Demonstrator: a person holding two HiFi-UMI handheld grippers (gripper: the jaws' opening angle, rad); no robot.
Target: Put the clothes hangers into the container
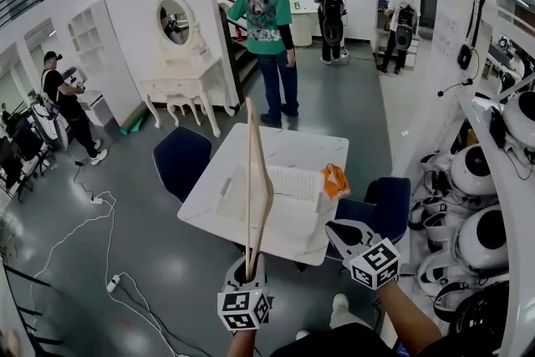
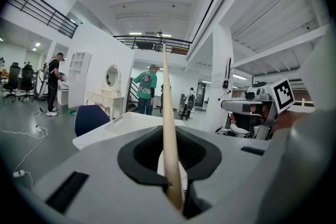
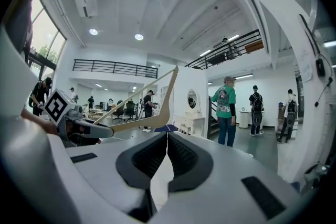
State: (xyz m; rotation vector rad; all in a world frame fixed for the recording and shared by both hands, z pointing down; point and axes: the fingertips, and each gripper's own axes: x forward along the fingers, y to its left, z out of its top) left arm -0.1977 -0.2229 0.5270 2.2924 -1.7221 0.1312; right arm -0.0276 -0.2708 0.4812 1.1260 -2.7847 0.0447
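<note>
- A person in a green shirt (image 1: 272, 12) stands beyond the bench (image 1: 309, 148), back turned.
- A vanity (image 1: 180, 88) with an oval mirror (image 1: 174, 19) stands against the white wall.
- One blue chair (image 1: 181, 159) is at the bench's left, another (image 1: 386, 209) at its right.
- A white cable (image 1: 79, 226) trails over the floor.
- Round white devices (image 1: 476, 171) fill the right shelf.

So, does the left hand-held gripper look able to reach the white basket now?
Probably yes. The white basket sits open on the table just ahead of the left hand-held gripper, which holds a wooden hanger; nothing stands between them.
</note>
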